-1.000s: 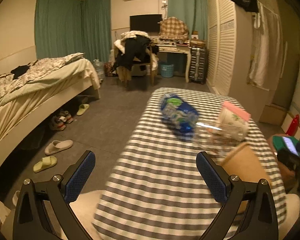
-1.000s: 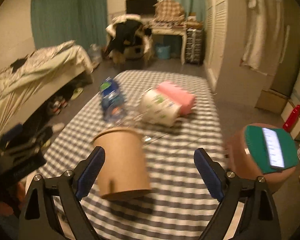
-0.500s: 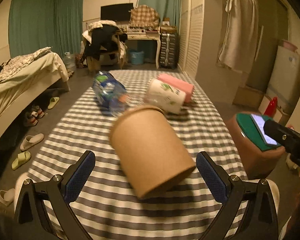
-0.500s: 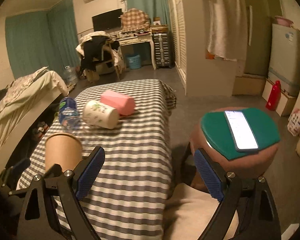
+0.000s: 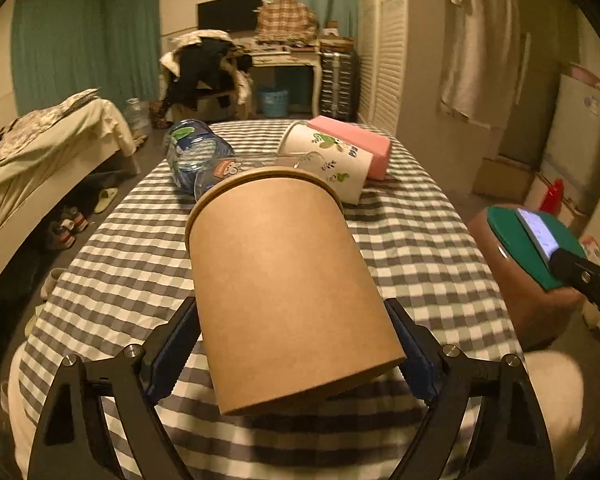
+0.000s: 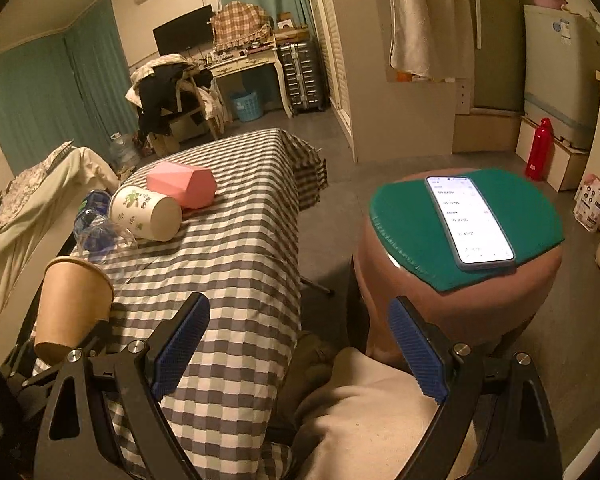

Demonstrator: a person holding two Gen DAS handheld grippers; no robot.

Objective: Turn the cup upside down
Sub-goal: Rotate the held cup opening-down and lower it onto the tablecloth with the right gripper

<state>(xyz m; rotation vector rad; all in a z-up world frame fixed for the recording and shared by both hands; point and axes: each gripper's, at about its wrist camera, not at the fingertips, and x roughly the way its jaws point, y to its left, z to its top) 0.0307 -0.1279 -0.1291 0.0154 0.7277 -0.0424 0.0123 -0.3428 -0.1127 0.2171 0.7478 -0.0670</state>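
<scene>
A brown paper cup (image 5: 288, 280) fills the left wrist view. My left gripper (image 5: 292, 356) is shut on it near its base, and the rim points away and up. The cup is held tilted above the checked table (image 5: 412, 248). In the right wrist view the same cup (image 6: 74, 304) shows at the far left, held by the left gripper. My right gripper (image 6: 296, 348) is open and empty, off the table's near right corner, apart from the cup.
A white printed cup (image 5: 332, 164), a pink box (image 5: 352, 146), a clear glass (image 5: 236, 168) and a blue water bottle (image 5: 192, 152) lie at the table's far end. A brown stool (image 6: 460, 280) with a green mat (image 6: 416, 216) and a phone (image 6: 468, 224) stands to the right.
My left gripper has closed on the brown cup and lifted it closer to the camera. My right gripper has let go and swung off to the right.
</scene>
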